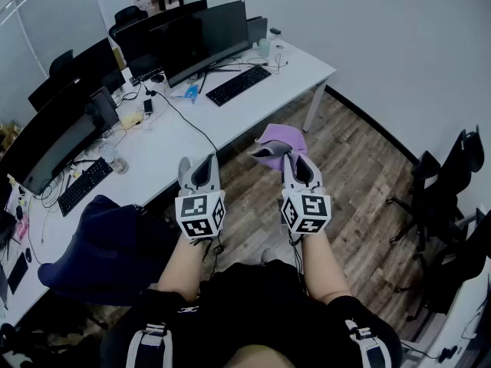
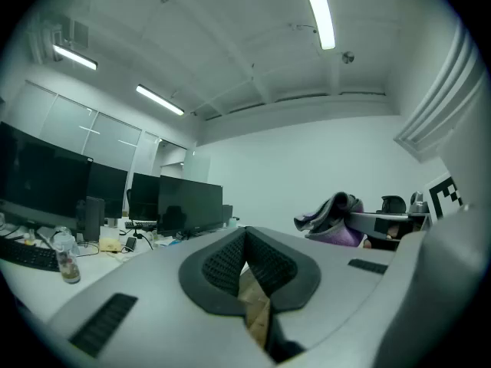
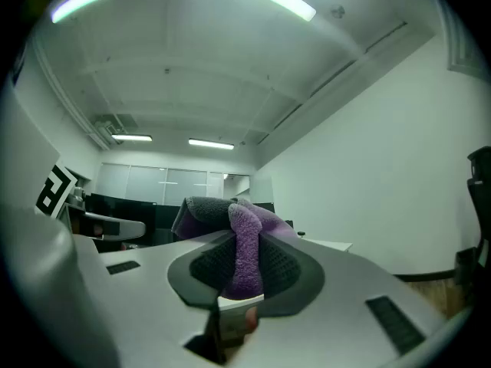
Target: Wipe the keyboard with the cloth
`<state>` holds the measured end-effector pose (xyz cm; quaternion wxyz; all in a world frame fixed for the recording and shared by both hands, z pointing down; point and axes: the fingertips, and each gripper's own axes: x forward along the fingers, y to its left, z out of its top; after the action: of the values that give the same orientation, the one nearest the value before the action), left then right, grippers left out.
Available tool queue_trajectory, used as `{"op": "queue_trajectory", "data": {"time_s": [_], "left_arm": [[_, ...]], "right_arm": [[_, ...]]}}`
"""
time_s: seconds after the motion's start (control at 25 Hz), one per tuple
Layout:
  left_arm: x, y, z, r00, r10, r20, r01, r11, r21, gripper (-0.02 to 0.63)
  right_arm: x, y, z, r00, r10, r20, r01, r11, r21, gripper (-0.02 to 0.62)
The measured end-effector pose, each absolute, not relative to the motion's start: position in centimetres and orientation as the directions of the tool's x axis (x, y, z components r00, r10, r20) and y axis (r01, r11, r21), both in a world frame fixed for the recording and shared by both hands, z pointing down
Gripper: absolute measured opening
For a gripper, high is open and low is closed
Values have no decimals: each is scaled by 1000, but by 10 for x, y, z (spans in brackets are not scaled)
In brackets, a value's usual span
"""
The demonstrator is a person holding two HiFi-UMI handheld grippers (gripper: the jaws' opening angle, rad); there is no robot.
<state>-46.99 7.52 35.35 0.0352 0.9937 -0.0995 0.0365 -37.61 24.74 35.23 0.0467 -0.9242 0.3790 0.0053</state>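
The right gripper (image 1: 290, 159) pinched a fluffy purple cloth (image 1: 276, 139). The left gripper (image 1: 201, 169) was pressed together, empty, well apart from the black keyboard (image 1: 238, 85).

Black chairs (image 1: 469, 153) cut by picture edge, cloth (image 1: 278, 137) partly hidden behind right gripper (image 1: 290, 159)

My right gripper (image 1: 288, 158) holds the purple folded fabric cloth (image 1: 275, 139) just off the front edge of the long white desk (image 1: 247, 107), above the wood-plank floor (image 1: 353, 167). My left gripper (image 1: 199, 165) is beside it, to its left, also off the desk. On the desk, the black flat keyboard (image 1: 238, 85) lies before the wide black monitor (image 1: 209, 33).
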Motion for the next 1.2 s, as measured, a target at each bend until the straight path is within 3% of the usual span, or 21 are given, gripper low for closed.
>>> {"op": "queue_trajectory", "data": {"time_s": [0.52,1.2], "left_arm": [[-430,73,363,980,-168,103,-174,-983,52,11],[-305,100,348,970,-229,83,-234,-970,63,11]], "right_arm": [[-339,241,359,707,-705,-61,-707,-700,-105,92],[-204,256,344,643,-762,-82,-766,-635,-101,92]]}}
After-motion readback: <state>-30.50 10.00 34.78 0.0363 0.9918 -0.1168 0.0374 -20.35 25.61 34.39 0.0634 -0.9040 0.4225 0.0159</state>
